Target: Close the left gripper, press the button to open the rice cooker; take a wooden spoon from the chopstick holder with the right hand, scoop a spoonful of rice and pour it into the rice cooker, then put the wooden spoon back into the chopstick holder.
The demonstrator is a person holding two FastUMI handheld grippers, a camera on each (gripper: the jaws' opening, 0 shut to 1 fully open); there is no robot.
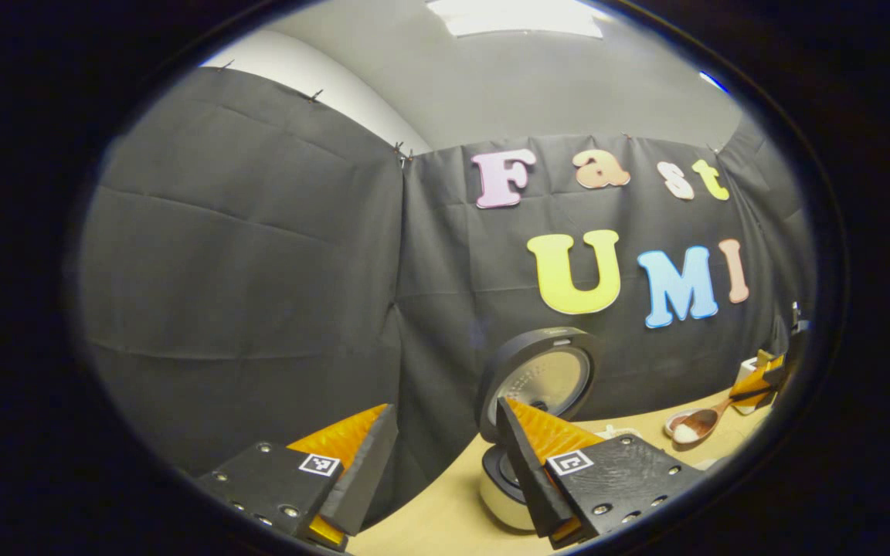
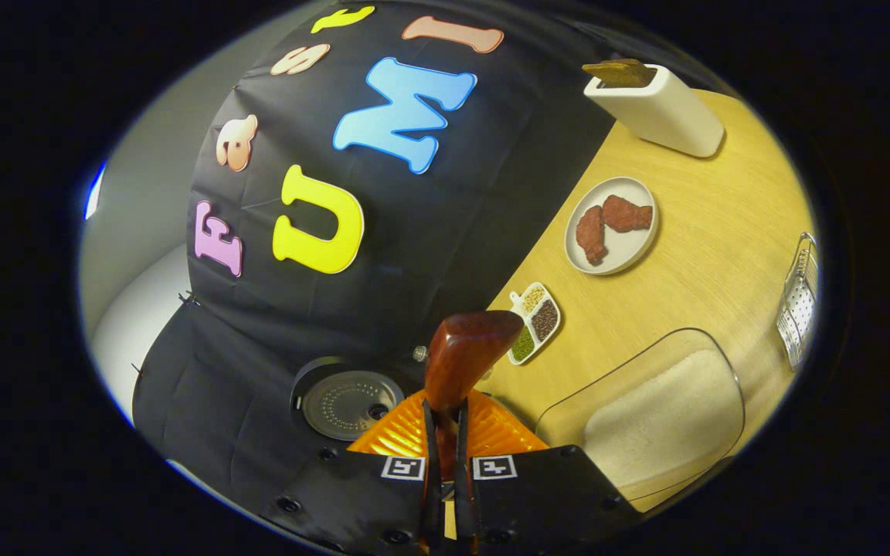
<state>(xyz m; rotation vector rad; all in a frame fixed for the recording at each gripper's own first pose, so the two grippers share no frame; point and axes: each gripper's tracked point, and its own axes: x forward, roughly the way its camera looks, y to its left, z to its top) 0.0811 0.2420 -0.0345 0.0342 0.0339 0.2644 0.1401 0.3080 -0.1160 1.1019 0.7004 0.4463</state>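
In the left gripper view my left gripper stands open with nothing between its fingers, low at the table's left end. Just beyond its right finger is the rice cooker, its round lid raised upright. Far right, the wooden spoon hangs over the table with white rice in its bowl, held by the other gripper. In the right gripper view my right gripper is shut on the wooden spoon's handle. The cooker's open lid lies to its left, and the white chopstick holder stands far off.
A clear container of rice sits close on the right. Farther on the wooden table are a small divided dish of grains, a white plate with two brown pieces and a metal rack at the edge.
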